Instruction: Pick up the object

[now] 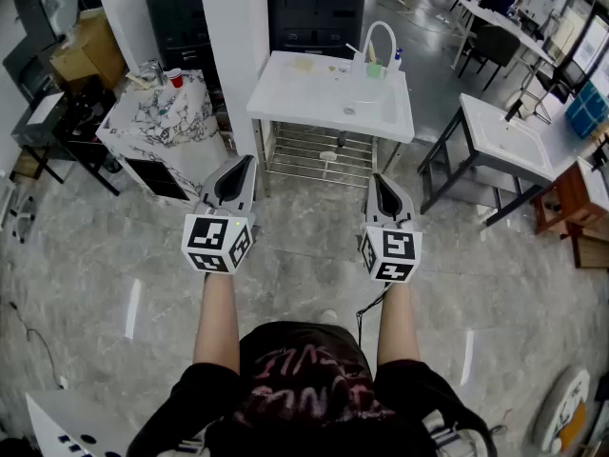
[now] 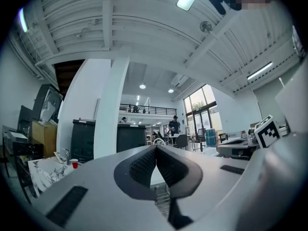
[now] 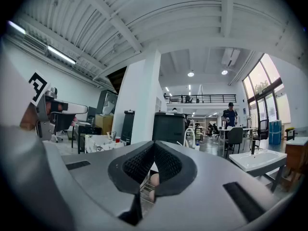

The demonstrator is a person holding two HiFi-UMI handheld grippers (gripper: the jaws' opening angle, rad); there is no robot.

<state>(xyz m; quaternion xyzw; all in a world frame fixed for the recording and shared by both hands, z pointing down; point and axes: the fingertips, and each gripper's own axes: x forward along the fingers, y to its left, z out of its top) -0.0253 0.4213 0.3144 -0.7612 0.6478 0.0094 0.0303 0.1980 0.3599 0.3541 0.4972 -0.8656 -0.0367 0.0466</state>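
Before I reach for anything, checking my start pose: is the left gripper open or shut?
Shut. In its own view, the left gripper has its ribbed pads meeting at the tips, with nothing between them.

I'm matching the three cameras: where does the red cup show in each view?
Head view: red cup upper left, on the marbled table.
Left gripper view: red cup lower left.
Right gripper view: red cup left of centre.
Shared landmark: white pillar, right of the cup.
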